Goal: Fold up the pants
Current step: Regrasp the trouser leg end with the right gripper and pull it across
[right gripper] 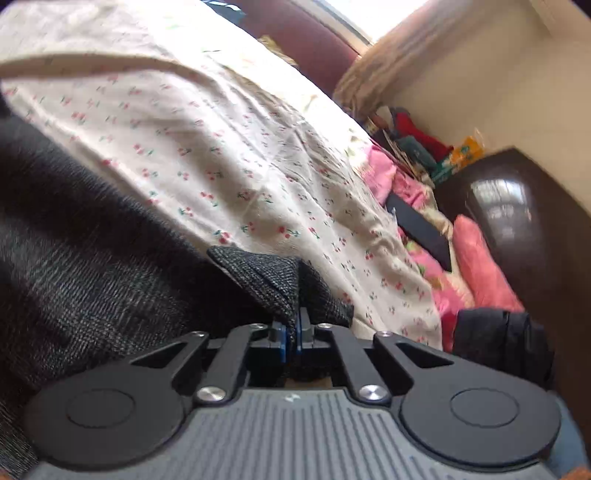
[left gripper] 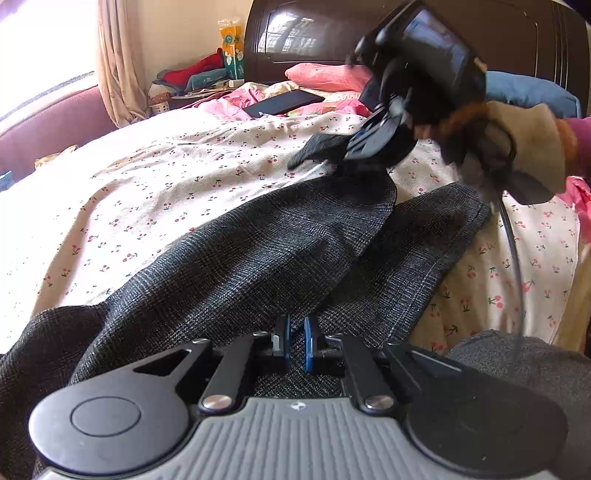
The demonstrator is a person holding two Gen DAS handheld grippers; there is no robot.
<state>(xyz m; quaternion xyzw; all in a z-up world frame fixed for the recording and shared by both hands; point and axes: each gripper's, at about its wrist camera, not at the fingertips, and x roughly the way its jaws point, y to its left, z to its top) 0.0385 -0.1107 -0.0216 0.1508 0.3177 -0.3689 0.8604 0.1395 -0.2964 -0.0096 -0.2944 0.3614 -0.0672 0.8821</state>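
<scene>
Dark grey woven pants (left gripper: 258, 251) lie spread on the cherry-print bedsheet (left gripper: 147, 177). My left gripper (left gripper: 296, 341) is low over the pants near their near end, its blue pads a small gap apart with no cloth between them. My right gripper (right gripper: 293, 332) is shut on a hem corner of the pants (right gripper: 266, 280) and holds it lifted off the sheet (right gripper: 221, 155). In the left wrist view the right gripper (left gripper: 365, 147) shows at the far end of one leg, held by a gloved hand, with cloth rising to it.
A dark phone (left gripper: 284, 103) lies on pink bedding by a pink pillow (left gripper: 328, 75) at the dark headboard (left gripper: 295, 33). A blue pillow (left gripper: 528, 92) sits at right. Piled clothes (left gripper: 195, 75) and a curtain (left gripper: 118, 62) stand far left. A cable (left gripper: 515, 251) hangs from the right gripper.
</scene>
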